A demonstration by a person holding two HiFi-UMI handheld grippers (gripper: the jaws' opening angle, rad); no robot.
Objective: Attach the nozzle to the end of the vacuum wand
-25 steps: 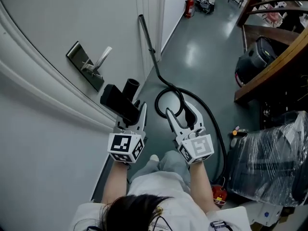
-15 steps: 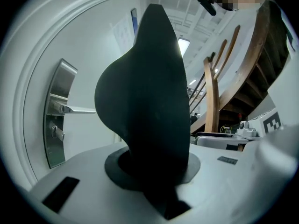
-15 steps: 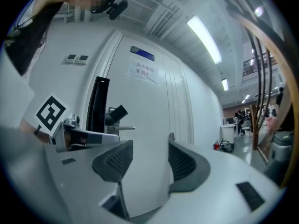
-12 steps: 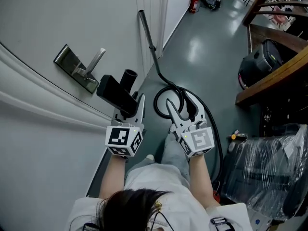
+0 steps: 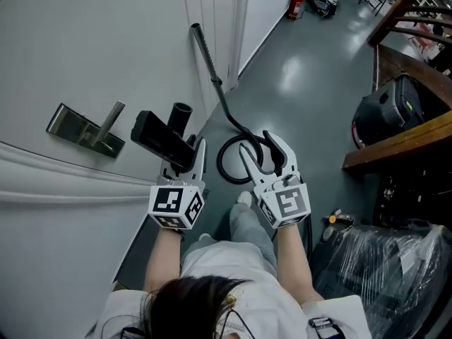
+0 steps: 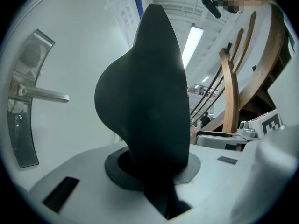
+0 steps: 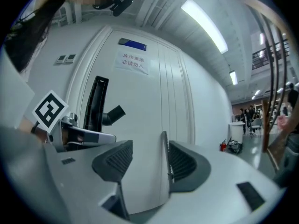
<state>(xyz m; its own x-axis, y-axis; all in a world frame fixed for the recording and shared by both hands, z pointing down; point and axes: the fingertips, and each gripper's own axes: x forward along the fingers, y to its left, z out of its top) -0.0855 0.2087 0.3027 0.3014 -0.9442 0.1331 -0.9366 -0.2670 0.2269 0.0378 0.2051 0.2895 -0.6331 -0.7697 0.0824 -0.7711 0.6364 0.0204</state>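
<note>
A black vacuum nozzle with a round socket sticks up and left from my left gripper, which is shut on its base. In the left gripper view the nozzle fills the middle and hides the jaws. The dark vacuum wand leans against the white door ahead, and its black hose loops on the floor. My right gripper hovers over that loop, open and holding nothing. In the right gripper view its ribbed pads stand apart, with the nozzle off to the left.
A metal door handle sits on the door at left. A black vacuum body lies under a wooden stair rail at right. A plastic-wrapped bundle is at lower right. A fire extinguisher stands far back.
Both grippers have moved forward toward the door and the wand, the left still holding the nozzle. The hose loop now lies under the right gripper's jaws.
</note>
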